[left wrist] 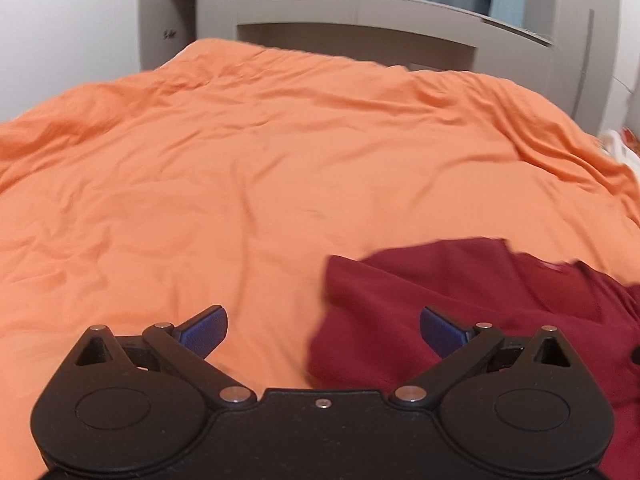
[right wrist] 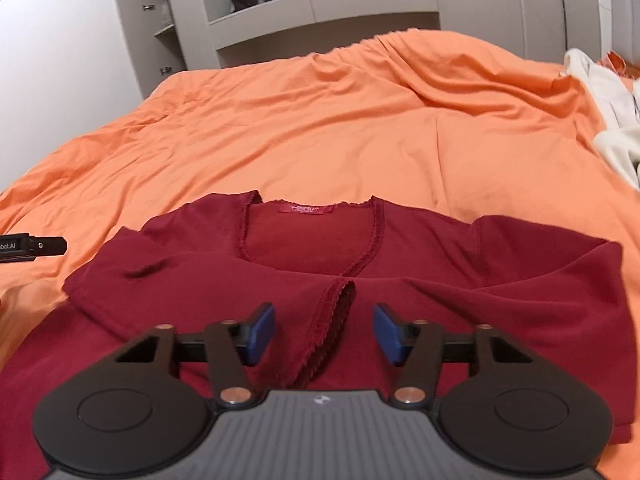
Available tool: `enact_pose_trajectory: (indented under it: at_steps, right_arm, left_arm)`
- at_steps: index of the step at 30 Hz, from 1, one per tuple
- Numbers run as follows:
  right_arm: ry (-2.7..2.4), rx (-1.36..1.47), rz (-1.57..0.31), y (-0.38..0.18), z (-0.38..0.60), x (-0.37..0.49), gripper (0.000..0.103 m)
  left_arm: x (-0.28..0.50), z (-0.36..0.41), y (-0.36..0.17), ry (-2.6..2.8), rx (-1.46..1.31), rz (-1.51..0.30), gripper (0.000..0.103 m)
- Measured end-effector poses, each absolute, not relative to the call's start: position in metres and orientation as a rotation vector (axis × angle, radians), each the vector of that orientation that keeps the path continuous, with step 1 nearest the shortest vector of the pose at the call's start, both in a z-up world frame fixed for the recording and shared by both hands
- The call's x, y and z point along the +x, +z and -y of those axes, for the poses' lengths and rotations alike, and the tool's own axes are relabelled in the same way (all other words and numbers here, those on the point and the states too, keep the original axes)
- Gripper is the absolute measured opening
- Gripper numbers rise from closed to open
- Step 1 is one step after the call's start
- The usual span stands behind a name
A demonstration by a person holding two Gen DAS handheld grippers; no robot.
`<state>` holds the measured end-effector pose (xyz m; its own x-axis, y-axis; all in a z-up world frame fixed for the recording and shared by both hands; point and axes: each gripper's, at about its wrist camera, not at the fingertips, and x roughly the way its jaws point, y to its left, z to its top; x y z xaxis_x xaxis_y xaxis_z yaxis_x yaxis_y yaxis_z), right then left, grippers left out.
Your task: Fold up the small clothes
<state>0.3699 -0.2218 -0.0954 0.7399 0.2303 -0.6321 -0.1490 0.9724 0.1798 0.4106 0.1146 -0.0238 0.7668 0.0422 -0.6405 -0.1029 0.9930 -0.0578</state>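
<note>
Maroon top [right wrist: 400,264] spread on the orange bed [right wrist: 320,128], one sleeve [right wrist: 224,280] already crossed inward. Both claws released: right claw [right wrist: 324,334] above that sleeve's cuff, left claw [left wrist: 324,330] at the top's edge. Next: pinching the opposite sleeve, folding inward.

Orange bedcover [left wrist: 256,168] spreads wrinkled ahead of both claws. Grey wardrobe unit [right wrist: 360,4] stands beyond it. Cream cloth [right wrist: 612,120] lies far right.

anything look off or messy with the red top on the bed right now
Slightly. The dark red long-sleeved top lies flat on the orange bedsheet, with its left sleeve folded diagonally across the chest, cuff rumpled. A crumpled cream garment sits at the bed's right edge. No damage visible.
</note>
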Motion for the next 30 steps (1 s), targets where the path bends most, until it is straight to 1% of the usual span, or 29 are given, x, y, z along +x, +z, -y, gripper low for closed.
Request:
enact_pose_trajectory:
  at_steps: [1,2,3,5,7,12,13,14,15,17,18,20,22,23,27,30]
  right_arm:
    - [0.209,0.124,-0.711,-0.097,0.221,0.372,0.04]
    - [0.207,0.12,-0.716,-0.099,0.22,0.374,0.022]
    - [0.201,0.113,-0.719,-0.1,0.219,0.375,0.014]
    - [0.197,0.118,-0.706,-0.099,0.221,0.374,0.01]
    - [0.177,0.122,-0.684,-0.096,0.226,0.37,0.01]
    - [0.154,0.14,-0.7,-0.098,0.234,0.372,0.01]
    - [0.155,0.142,-0.711,-0.101,0.234,0.373,0.01]
    - [0.156,0.142,-0.715,-0.102,0.233,0.373,0.01]
    - [0.155,0.142,-0.716,-0.102,0.233,0.373,0.01]
    - [0.158,0.146,-0.714,-0.102,0.233,0.373,0.01]
    - [0.16,0.15,-0.713,-0.101,0.234,0.373,0.01]
    - [0.161,0.15,-0.709,-0.1,0.234,0.372,0.01]
    - [0.165,0.147,-0.706,-0.099,0.233,0.372,0.01]
    - [0.164,0.143,-0.703,-0.098,0.232,0.372,0.01]
    - [0.152,0.098,-0.71,-0.1,0.226,0.372,0.01]
    - [0.15,0.085,-0.71,-0.102,0.225,0.371,0.01]
  left_arm:
    - [0.418,-0.122,-0.027,0.075,-0.111,-0.703,0.102]
    - [0.424,-0.129,-0.031,0.062,-0.136,-0.712,0.102]
    - [0.429,-0.134,-0.035,0.045,-0.162,-0.72,0.101]
    - [0.438,-0.141,-0.043,0.012,-0.22,-0.748,0.095]
    - [0.445,-0.146,-0.05,-0.015,-0.274,-0.769,0.091]
    - [0.457,-0.14,-0.062,-0.046,-0.293,-0.798,0.091]
    - [0.46,-0.138,-0.066,-0.054,-0.29,-0.816,0.087]
    - [0.463,-0.135,-0.07,-0.057,-0.286,-0.836,0.078]
    - [0.465,-0.133,-0.073,-0.056,-0.281,-0.854,0.073]
    - [0.466,-0.131,-0.076,-0.045,-0.274,-0.883,0.039]
    - [0.465,-0.131,-0.077,-0.044,-0.281,-0.888,0.034]
    - [0.461,-0.131,-0.074,-0.052,-0.304,-0.88,0.012]
    - [0.455,-0.13,-0.066,-0.039,-0.293,-0.849,0.006]
    - [0.451,-0.128,-0.062,-0.028,-0.29,-0.822,0.005]
    - [0.444,-0.116,-0.05,0.035,-0.223,-0.767,0.005]
    - [0.45,-0.108,-0.059,0.048,-0.179,-0.817,0.005]
